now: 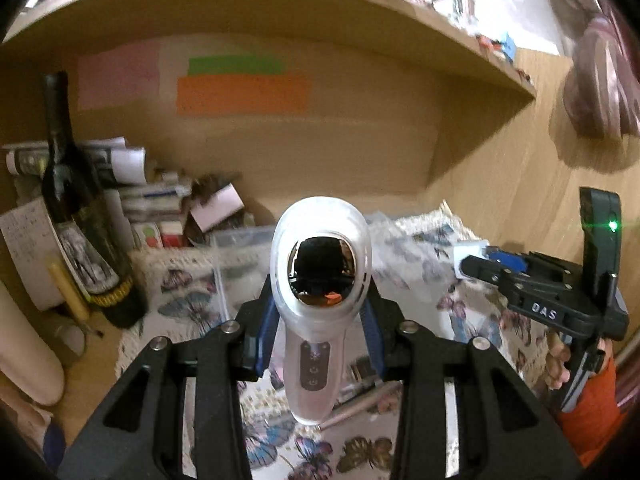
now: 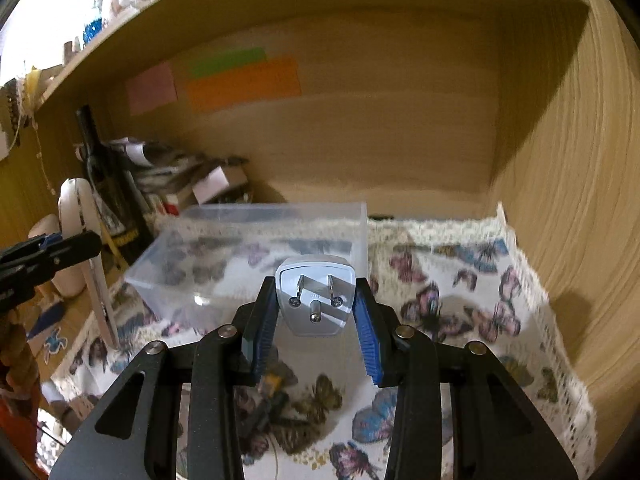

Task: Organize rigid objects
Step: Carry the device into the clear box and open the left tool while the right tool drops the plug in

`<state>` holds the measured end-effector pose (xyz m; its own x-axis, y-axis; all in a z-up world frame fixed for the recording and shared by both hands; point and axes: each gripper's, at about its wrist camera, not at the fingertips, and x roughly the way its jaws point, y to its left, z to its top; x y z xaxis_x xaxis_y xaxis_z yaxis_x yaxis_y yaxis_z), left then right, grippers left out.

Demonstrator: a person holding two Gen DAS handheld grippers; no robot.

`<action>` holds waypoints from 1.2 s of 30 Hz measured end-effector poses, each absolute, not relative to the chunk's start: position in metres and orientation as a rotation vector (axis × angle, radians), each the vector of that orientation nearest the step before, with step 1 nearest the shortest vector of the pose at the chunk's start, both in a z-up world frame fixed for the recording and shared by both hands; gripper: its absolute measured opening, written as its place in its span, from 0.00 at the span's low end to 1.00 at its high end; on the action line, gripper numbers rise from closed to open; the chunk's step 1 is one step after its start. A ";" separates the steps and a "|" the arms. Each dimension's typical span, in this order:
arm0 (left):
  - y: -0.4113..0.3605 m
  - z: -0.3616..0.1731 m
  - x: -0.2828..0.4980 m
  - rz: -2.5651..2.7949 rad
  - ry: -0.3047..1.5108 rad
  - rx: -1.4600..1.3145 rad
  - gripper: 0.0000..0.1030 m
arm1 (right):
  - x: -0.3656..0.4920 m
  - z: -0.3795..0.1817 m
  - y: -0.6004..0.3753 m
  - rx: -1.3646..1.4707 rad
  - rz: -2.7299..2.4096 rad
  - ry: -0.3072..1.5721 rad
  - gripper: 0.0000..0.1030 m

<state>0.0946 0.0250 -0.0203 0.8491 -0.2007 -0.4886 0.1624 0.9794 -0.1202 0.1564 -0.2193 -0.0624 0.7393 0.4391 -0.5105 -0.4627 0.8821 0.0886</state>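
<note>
My left gripper (image 1: 320,304) is shut on a white handheld device (image 1: 320,280) with a shiny oval head and buttons on its handle, held above the butterfly cloth (image 1: 420,420). My right gripper (image 2: 316,304) is shut on a white plug adapter (image 2: 316,300), prongs facing the camera, in front of a clear plastic bin (image 2: 256,256). The right gripper also shows at the right of the left wrist view (image 1: 476,260), with the adapter (image 1: 468,252) at its tip. The left gripper with the white device (image 2: 76,232) shows at the left of the right wrist view. The bin (image 1: 240,240) lies partly hidden behind the device.
A dark wine bottle (image 1: 80,208) stands at the left by stacked papers and boxes (image 1: 160,200). A wooden shelf (image 1: 280,0) spans overhead; a wooden side wall (image 2: 580,200) closes the right. Pens and small items (image 2: 276,408) lie on the cloth (image 2: 460,300).
</note>
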 end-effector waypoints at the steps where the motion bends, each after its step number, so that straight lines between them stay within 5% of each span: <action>1: 0.027 -0.017 0.097 -0.183 0.513 -0.079 0.37 | 0.157 -0.059 -0.218 -0.046 0.496 0.536 0.33; 15: 0.046 0.000 0.137 -0.089 0.442 -0.082 0.37 | 0.188 -0.034 -0.191 -0.066 0.542 0.480 0.33; 36: 0.027 -0.067 0.211 -0.115 0.688 0.017 0.37 | 0.239 -0.098 -0.152 -0.170 0.565 0.702 0.33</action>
<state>0.2110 0.0273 -0.0665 0.7667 -0.1006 -0.6341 0.1115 0.9935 -0.0228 0.2393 -0.1516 -0.0978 0.6216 0.4332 -0.6527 -0.5447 0.8378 0.0374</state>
